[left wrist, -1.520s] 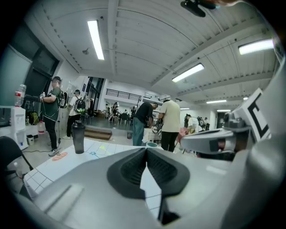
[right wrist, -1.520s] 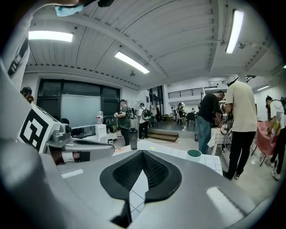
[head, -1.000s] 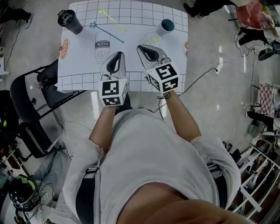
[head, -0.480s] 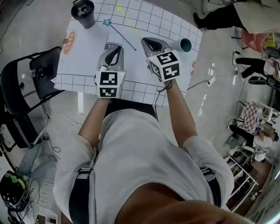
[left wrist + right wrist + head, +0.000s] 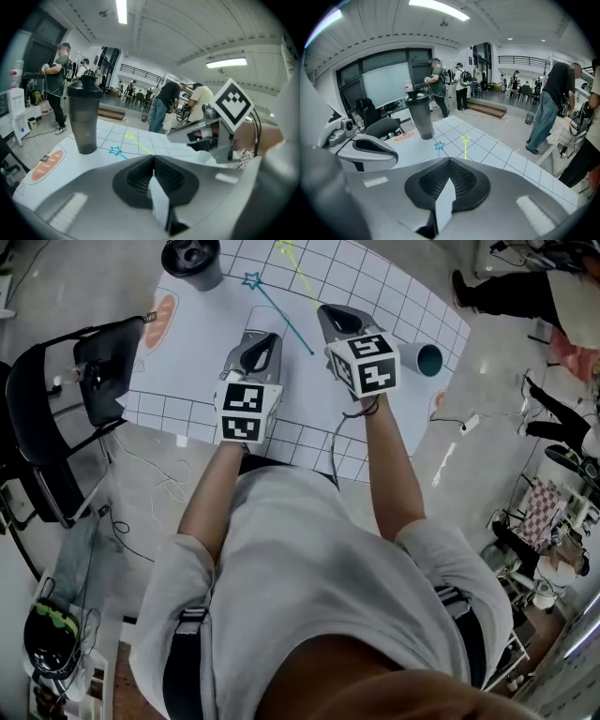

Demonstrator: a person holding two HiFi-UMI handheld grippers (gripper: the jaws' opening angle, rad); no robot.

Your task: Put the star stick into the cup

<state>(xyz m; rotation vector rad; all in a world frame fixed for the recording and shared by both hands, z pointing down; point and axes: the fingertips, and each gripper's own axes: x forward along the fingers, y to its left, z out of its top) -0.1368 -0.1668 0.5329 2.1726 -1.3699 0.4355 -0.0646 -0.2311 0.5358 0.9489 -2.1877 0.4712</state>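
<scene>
2 star sticks (image 5: 279, 313) | 2 cups (image 5: 191, 259) | left tool (image 5: 267, 337), right tool (image 5: 326, 311) closed

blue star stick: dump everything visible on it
Thin teal-blue stick with an outlined five-point star at one end, plastic by the look. It lies flat on the white gridded mat, star end toward the dark lidded cup but apart from it, plain end pointing at the gap between the two tools. Nothing touches it except the mat: left tool and right tool are both shut and empty. A yellow star stick lies beside it, apart.
</scene>
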